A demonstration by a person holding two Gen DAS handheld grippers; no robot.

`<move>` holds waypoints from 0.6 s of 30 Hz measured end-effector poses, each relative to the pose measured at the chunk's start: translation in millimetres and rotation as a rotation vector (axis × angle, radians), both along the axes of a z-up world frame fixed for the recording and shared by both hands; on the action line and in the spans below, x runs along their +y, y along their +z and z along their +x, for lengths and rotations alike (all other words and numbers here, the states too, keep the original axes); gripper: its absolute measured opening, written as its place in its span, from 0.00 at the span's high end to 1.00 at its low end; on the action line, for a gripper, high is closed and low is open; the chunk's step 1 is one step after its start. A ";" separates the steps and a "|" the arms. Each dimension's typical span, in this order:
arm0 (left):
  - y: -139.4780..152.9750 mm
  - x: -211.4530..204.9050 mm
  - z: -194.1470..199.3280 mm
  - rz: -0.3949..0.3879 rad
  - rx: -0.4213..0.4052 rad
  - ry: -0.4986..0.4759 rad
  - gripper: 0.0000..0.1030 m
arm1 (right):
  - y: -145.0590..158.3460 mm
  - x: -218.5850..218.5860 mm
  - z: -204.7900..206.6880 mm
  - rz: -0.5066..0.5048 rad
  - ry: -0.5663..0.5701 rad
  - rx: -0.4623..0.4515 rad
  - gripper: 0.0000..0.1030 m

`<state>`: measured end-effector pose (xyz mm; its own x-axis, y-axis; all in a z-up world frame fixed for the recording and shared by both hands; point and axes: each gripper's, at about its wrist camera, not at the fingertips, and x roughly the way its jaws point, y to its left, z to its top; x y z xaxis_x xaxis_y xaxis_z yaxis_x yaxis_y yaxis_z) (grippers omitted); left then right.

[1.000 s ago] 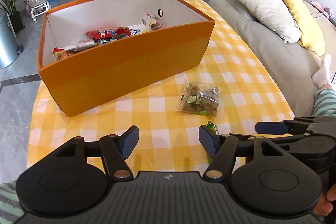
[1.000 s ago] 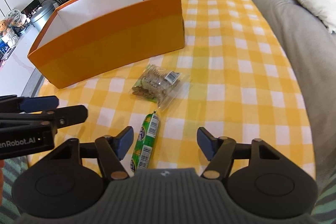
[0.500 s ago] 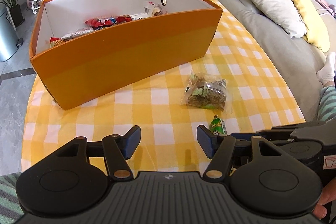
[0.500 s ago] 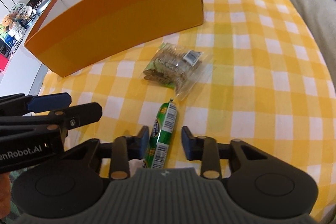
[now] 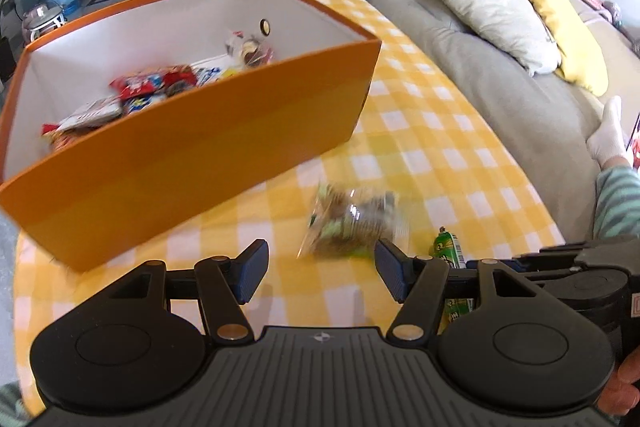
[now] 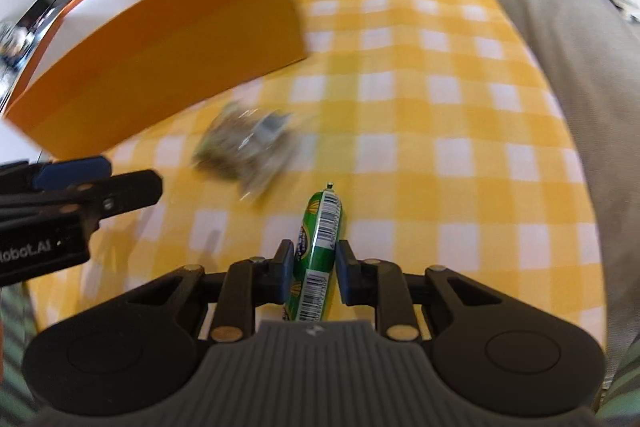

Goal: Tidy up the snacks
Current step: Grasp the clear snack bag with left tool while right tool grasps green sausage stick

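Note:
A green sausage stick (image 6: 320, 227) lies on the yellow checked tablecloth, and my right gripper (image 6: 315, 255) is closing on it, its pads pressing both sides. The same stick (image 5: 446, 245) shows in the left wrist view beside the right gripper's fingers (image 5: 560, 259). A clear bag of brown snacks (image 5: 352, 223) lies just beyond my left gripper (image 5: 320, 263), which is open with nothing between its fingers. In the right wrist view the bag (image 6: 248, 143) is blurred. The orange box (image 5: 200, 155) behind holds several snack packets (image 5: 152, 87).
A grey sofa (image 5: 500, 95) with a beige cushion (image 5: 484, 11) and a yellow cushion (image 5: 560, 27) runs along the table's right edge. A person's white-covered limb in striped cloth (image 5: 608, 135) rests there. The left gripper's fingers (image 6: 120, 187) reach in at the left of the right wrist view.
The right jaws have gone from wide apart to closed around the green sausage stick. Both grippers moved forward and lower; the clear bag now lies closer to the left fingertips.

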<state>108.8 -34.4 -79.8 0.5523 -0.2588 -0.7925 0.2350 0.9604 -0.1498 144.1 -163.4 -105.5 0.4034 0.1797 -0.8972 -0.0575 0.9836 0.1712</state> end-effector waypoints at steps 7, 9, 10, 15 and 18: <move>-11.7 -9.8 33.5 -0.055 0.033 0.023 0.30 | -1.6 -10.4 17.4 0.049 -0.026 -0.022 0.81; -16.4 -12.8 38.7 -0.044 0.044 0.021 0.30 | -3.7 -7.4 19.9 0.053 -0.014 -0.022 0.81; -18.4 -13.9 40.5 -0.038 0.048 0.020 0.30 | -4.6 -5.7 20.5 0.056 -0.009 -0.023 0.81; -27.9 -15.4 44.9 -0.049 0.073 0.010 0.28 | -7.7 -2.8 22.5 0.072 0.014 -0.032 0.81; -34.7 -15.3 47.5 -0.074 0.105 0.007 0.22 | -10.2 -3.6 24.2 0.079 0.016 -0.030 0.81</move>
